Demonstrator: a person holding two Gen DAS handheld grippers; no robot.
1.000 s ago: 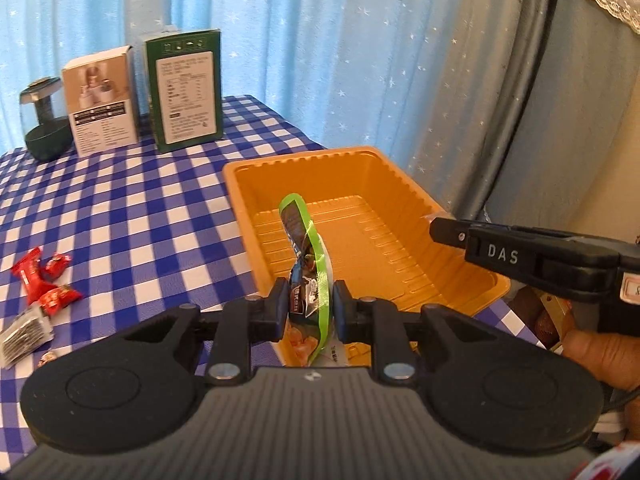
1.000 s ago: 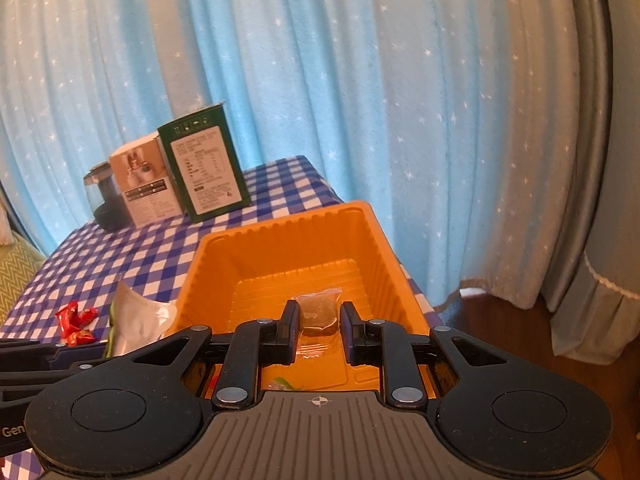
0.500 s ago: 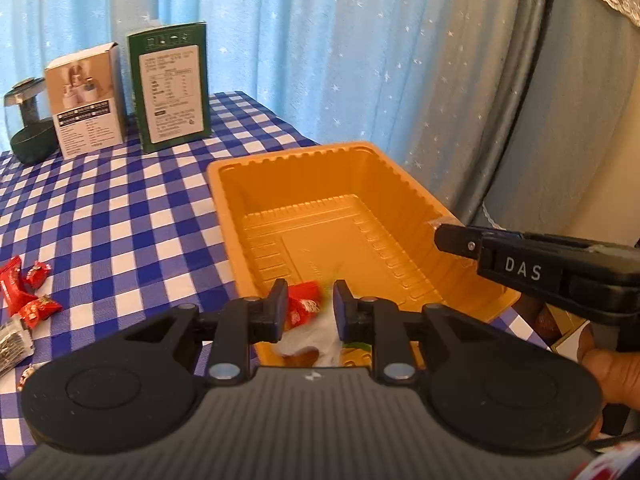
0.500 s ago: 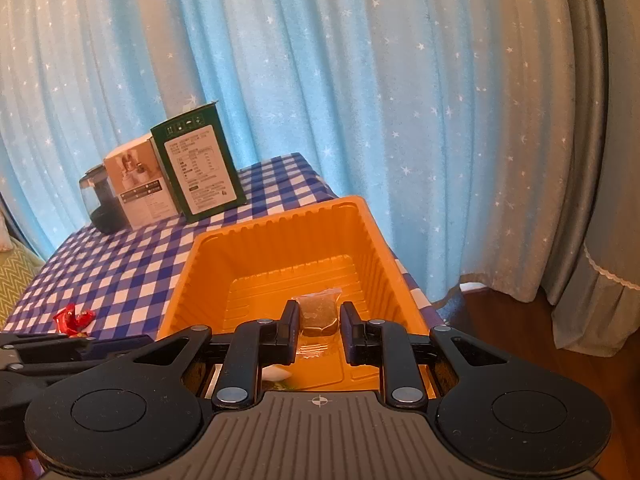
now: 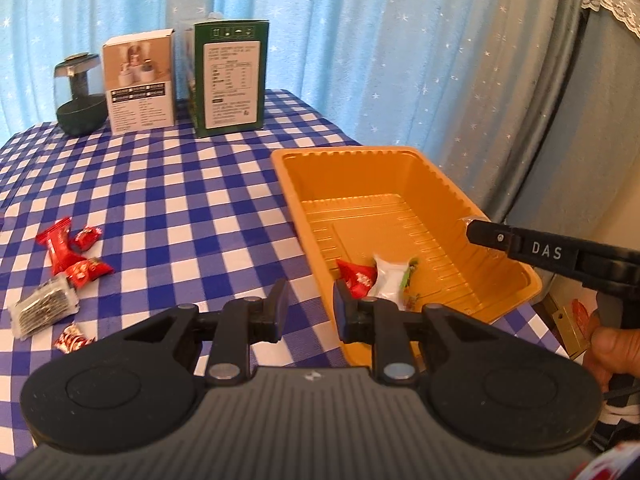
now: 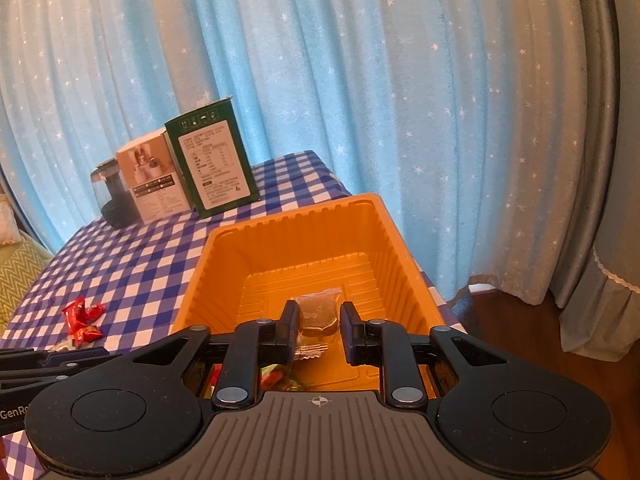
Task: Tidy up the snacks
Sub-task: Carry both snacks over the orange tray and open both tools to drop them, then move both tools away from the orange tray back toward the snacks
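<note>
orange plastic tray [image 5: 404,184] is seen resting on a blue-and-white checked tablecloth [image 5: 180,208], near the table's right edge. the left gripper [image 5: 306,310] is held with its fingers spread apart and nothing between them, poised over the tablecloth at the tray's near left wall. a red-wrapped candy [image 5: 357,276] and a white-and-green snack packet [image 5: 390,278] are seen lying side by side, touching, on the tray floor at its near end. the right gripper [image 6: 319,330] is shown over the tray with its fingers parted; a clear packet holding a brown snack [image 6: 316,316] is seen between them, touching the left finger while a gap is left at the right finger, and whether it is borne by the finger or lies on the tray floor cannot be told. loose red candies [image 5: 72,254] and a transparent packet of dark snack [image 5: 44,310] are scattered on the cloth well to the left of the tray. a green carton [image 5: 228,78], a white carton [image 5: 138,84] and a dark glass-topped appliance [image 5: 80,96] are lined up at the far edge, before a star-printed blue curtain [image 5: 360,40].
</note>
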